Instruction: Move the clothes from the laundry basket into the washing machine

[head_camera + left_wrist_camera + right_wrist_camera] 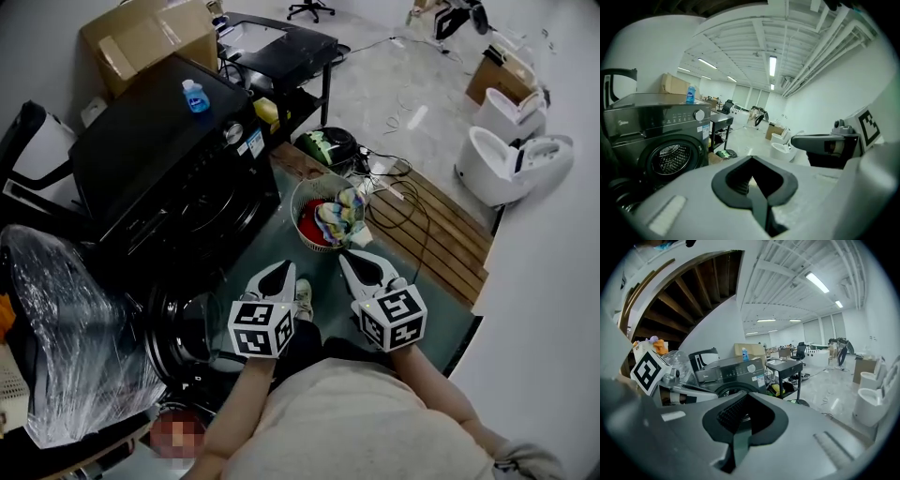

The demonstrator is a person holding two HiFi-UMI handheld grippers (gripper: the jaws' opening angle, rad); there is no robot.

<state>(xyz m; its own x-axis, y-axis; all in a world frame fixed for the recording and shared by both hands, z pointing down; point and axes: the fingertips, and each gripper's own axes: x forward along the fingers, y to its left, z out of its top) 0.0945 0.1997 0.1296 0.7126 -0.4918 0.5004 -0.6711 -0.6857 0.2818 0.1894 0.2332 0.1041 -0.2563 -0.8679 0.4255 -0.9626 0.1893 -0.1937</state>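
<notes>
A round laundry basket [298, 202] stands on the floor in front of me, holding a heap of multi-coloured clothes [339, 216]. The black washing machine [169, 159] is to the left, and its round door [178, 328] hangs open low down. Its drum [670, 159] shows in the left gripper view. My left gripper [281, 269] and right gripper [352, 258] are held side by side short of the basket, above the floor. Both are shut with nothing between the jaws [752, 180] [740, 423]. The right gripper view shows the machine [736, 371] ahead.
A blue bottle [195, 96] sits on top of the machine. Cardboard boxes [150, 37] and a black cart [281, 47] stand behind it. A wooden pallet [441, 225] with cables lies right of the basket, white toilets [511, 155] beyond. A plastic-wrapped bundle [66, 328] is at my left.
</notes>
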